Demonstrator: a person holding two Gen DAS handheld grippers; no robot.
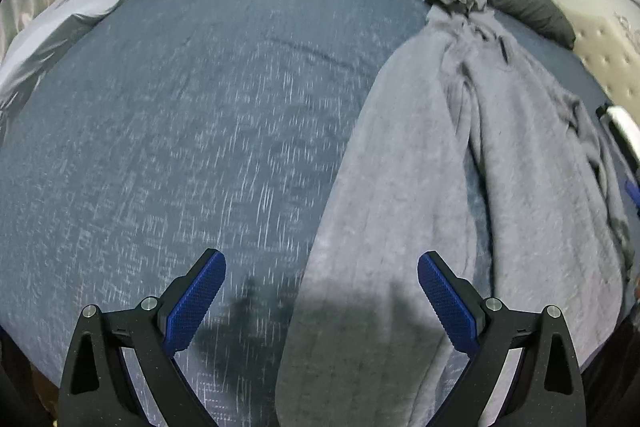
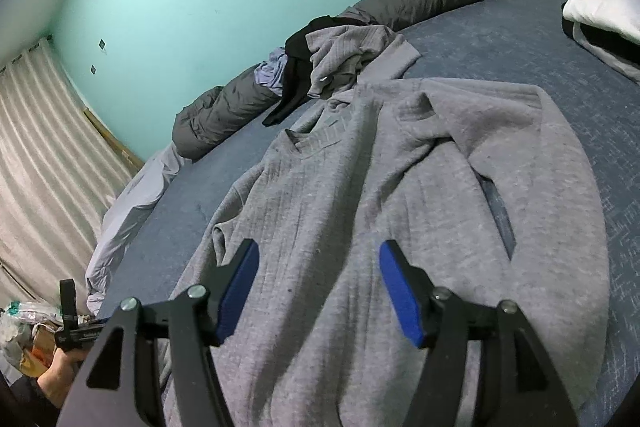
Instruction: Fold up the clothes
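Grey sweatshirt lies rumpled, seemingly face-up, on bed.

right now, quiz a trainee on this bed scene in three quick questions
1. True or false: the right gripper is shut on the grey sweatshirt.
2. What lies between the dark duvet and the sweatshirt's collar? A) a white towel B) a heap of black, grey and lilac clothes C) a shoe
3. In the left wrist view, is the sweatshirt mostly under the left finger or the right finger of the left gripper?

Key: 1 false, both grippers are open and hold nothing; 2 B; 3 the right finger.
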